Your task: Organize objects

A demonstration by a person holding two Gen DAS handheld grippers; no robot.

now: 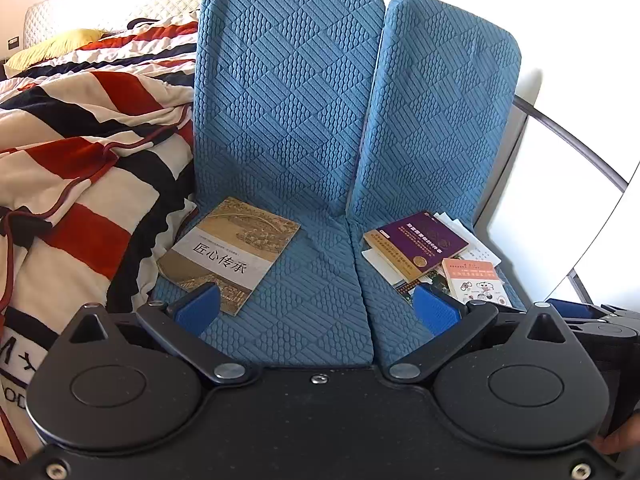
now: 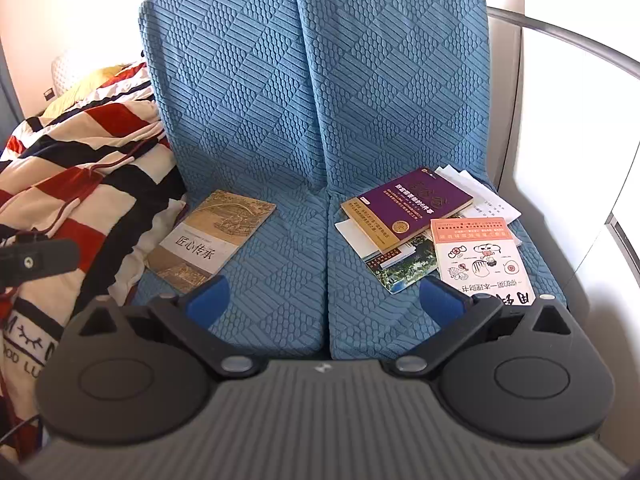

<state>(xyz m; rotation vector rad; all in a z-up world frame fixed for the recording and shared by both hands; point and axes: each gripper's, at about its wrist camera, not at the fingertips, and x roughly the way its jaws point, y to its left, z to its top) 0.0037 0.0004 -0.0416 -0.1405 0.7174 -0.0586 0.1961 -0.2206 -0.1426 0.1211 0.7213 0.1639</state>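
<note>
Looking barely begun: both left gripper [image 1: 316,310] and right gripper [image 2: 325,300] hovering wide open and empty before the blue cushions [image 2: 280,264], gold book [image 2: 212,236] lying alone at left, purple book [image 2: 408,208], pink booklet [image 2: 480,256] and papers [image 2: 488,200] sprawling unstacked at right.

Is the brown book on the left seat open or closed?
Closed: the brown book lies flat, front cover up, no pages showing, alone on the left seat.

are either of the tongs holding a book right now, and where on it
Nothing is held. The left tongs and right tongs are both open over the blue seat cushions, clear of the tan book and purple book.
</note>
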